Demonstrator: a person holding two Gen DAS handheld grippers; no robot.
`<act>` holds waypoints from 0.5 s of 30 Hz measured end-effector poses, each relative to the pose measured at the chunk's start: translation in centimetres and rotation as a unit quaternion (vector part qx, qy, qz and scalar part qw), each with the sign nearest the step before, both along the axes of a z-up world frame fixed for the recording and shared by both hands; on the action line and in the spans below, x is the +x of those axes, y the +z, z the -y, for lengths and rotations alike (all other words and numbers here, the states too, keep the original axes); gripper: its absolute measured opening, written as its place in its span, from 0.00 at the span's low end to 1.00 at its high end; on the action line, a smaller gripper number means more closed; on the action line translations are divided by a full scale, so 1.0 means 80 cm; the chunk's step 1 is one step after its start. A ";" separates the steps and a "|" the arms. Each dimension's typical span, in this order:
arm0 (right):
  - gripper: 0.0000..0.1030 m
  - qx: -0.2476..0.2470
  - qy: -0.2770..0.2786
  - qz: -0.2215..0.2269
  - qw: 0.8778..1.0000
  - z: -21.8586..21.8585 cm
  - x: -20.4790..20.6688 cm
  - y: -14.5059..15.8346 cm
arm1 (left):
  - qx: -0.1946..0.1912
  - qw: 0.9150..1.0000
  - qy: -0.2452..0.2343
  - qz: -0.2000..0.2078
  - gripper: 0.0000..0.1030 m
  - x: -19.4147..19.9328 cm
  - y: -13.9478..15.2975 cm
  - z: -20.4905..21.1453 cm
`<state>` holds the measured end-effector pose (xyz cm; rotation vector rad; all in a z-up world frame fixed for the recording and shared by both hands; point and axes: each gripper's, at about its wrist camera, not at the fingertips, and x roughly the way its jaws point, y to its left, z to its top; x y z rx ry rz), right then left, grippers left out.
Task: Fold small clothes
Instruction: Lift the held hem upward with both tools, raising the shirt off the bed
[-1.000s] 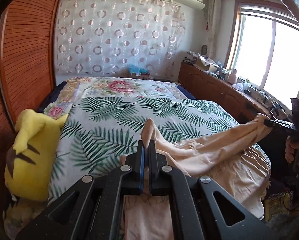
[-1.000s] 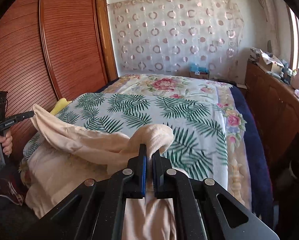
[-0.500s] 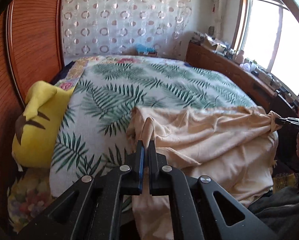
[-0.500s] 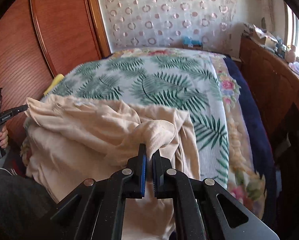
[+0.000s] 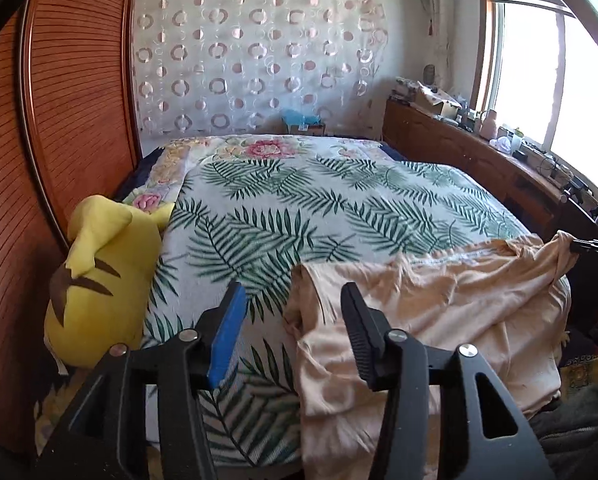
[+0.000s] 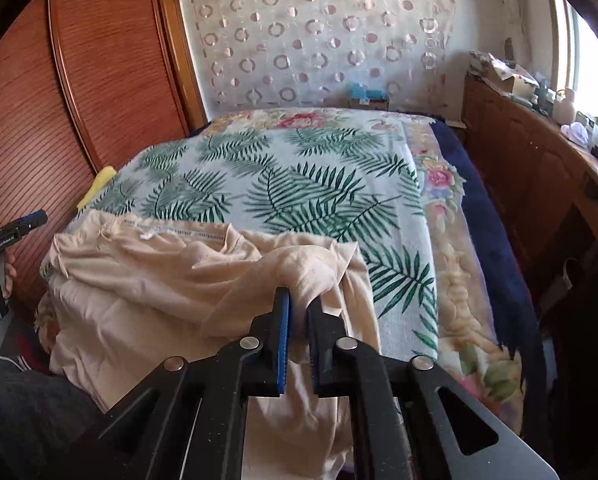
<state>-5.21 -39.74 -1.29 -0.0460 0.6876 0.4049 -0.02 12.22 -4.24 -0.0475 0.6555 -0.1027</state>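
Observation:
A peach garment (image 5: 427, 312) lies spread across the near edge of the bed, partly hanging over it. My left gripper (image 5: 293, 300) is open and empty, its fingers just above the garment's left corner. In the right wrist view the same garment (image 6: 171, 280) lies rumpled, and my right gripper (image 6: 297, 308) is shut on a bunched fold of it at its right end. The right gripper also shows at the far right of the left wrist view (image 5: 591, 246), pinching the cloth. The left gripper shows at the left edge of the right wrist view (image 6: 23, 224).
The bed has a palm-leaf cover (image 5: 319, 208). A yellow plush toy (image 5: 99, 292) lies at its left edge by a wooden wardrobe (image 5: 39, 140). A cluttered wooden sideboard (image 5: 479, 152) runs under the window on the right.
My left gripper has opened and let go of the garment's corner, which now lies on the bed. The garment has been lowered and laid flatter. My right gripper still grips its fold.

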 end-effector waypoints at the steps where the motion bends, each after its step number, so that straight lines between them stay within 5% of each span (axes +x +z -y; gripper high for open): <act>1: 0.13 0.001 -0.004 0.006 1.000 0.002 -0.005 0.005 | 0.002 1.000 -0.001 0.002 0.61 0.005 0.003 -0.002; 3: 0.18 -0.002 -0.009 0.018 1.000 0.004 -0.007 0.012 | 0.005 1.000 -0.003 0.003 0.78 0.017 0.004 -0.004; 10: 0.31 -0.029 -0.014 0.036 0.999 -0.005 0.015 0.016 | 0.010 1.000 -0.001 -0.030 0.78 0.072 -0.012 -0.002; 15: 0.32 -0.028 -0.013 0.021 0.999 -0.018 0.048 -0.007 | 0.025 0.998 -0.007 -0.065 0.78 0.106 -0.035 0.002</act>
